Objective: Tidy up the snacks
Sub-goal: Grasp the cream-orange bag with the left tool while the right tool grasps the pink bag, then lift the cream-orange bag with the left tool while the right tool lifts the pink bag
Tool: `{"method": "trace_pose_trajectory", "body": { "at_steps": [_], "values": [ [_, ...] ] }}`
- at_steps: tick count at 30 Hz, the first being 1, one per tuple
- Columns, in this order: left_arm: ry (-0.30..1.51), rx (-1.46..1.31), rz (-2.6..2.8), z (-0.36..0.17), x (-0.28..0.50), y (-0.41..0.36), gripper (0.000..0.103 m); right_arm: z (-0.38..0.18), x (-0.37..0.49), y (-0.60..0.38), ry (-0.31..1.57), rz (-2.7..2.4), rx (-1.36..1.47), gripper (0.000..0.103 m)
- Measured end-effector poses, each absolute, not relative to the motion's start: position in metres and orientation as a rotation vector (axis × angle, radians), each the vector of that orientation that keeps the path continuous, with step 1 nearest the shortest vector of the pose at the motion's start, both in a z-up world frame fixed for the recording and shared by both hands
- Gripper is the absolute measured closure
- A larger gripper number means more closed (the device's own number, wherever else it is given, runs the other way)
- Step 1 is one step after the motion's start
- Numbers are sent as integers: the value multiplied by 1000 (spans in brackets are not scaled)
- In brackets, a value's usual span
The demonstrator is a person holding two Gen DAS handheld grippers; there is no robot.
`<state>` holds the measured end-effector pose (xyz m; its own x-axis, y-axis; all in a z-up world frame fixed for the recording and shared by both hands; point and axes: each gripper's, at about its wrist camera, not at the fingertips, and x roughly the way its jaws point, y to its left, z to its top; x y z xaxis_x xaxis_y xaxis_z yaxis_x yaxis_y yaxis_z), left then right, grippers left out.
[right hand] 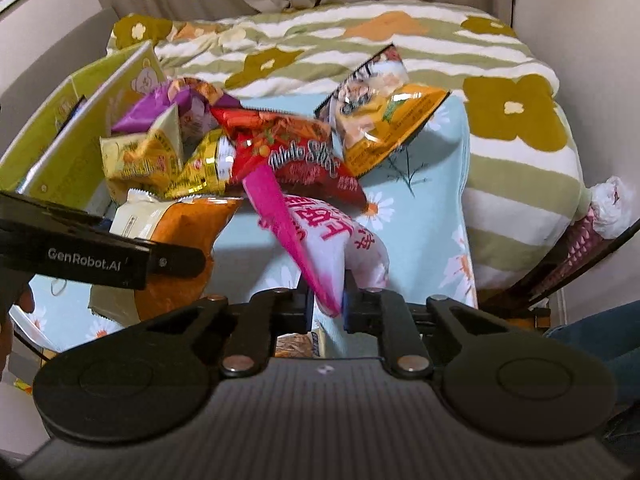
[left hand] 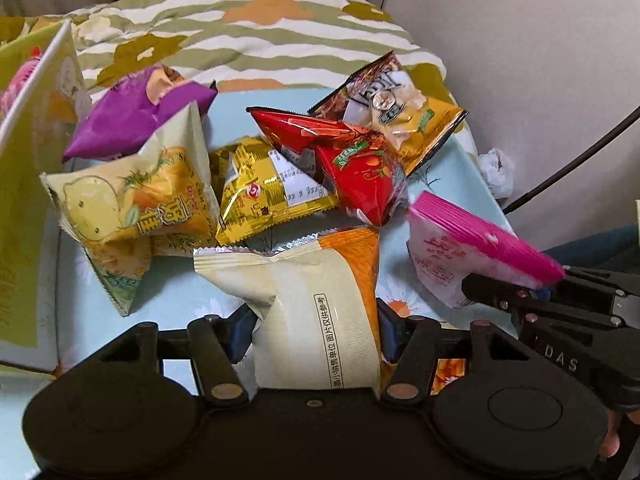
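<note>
A pile of snack bags lies on a light blue floral cloth (left hand: 168, 292): a purple bag (left hand: 132, 120), a pale yellow chip bag (left hand: 132, 200), a gold packet (left hand: 264, 188), a red bag (left hand: 352, 164) and a brown-orange bag (left hand: 400, 112). My left gripper (left hand: 316, 332) is shut on a cream and orange bag (left hand: 316, 296), which also shows in the right wrist view (right hand: 180, 236). My right gripper (right hand: 328, 304) is shut on a pink and white bag (right hand: 320, 236), held just above the cloth; in the left wrist view that bag (left hand: 460, 248) hangs at the right.
A yellow-green cardboard box (right hand: 76, 140) stands open at the left of the pile. A striped floral quilt (right hand: 360, 44) lies behind. A crumpled white bag (right hand: 612, 208) and a dark cable (left hand: 576, 160) sit at the right by the wall.
</note>
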<state>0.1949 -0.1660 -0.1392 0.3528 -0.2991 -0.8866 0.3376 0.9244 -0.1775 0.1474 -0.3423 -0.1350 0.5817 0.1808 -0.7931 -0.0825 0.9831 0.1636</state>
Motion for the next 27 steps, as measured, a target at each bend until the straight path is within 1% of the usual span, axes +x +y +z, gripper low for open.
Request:
{"method": "trace_pose_trajectory", "body": {
  "at_steps": [10, 14, 27],
  "values": [
    [1101, 26, -417, -123, 191, -164, 39, -116, 144, -342, 899, 167, 103, 78],
    [1096, 20, -412, -120, 190, -163, 39, -115, 141, -345, 894, 168, 102, 83],
    [1070, -3, -408, -109, 184, -161, 39, -107, 135, -347, 877, 171, 94, 88]
  ]
}}
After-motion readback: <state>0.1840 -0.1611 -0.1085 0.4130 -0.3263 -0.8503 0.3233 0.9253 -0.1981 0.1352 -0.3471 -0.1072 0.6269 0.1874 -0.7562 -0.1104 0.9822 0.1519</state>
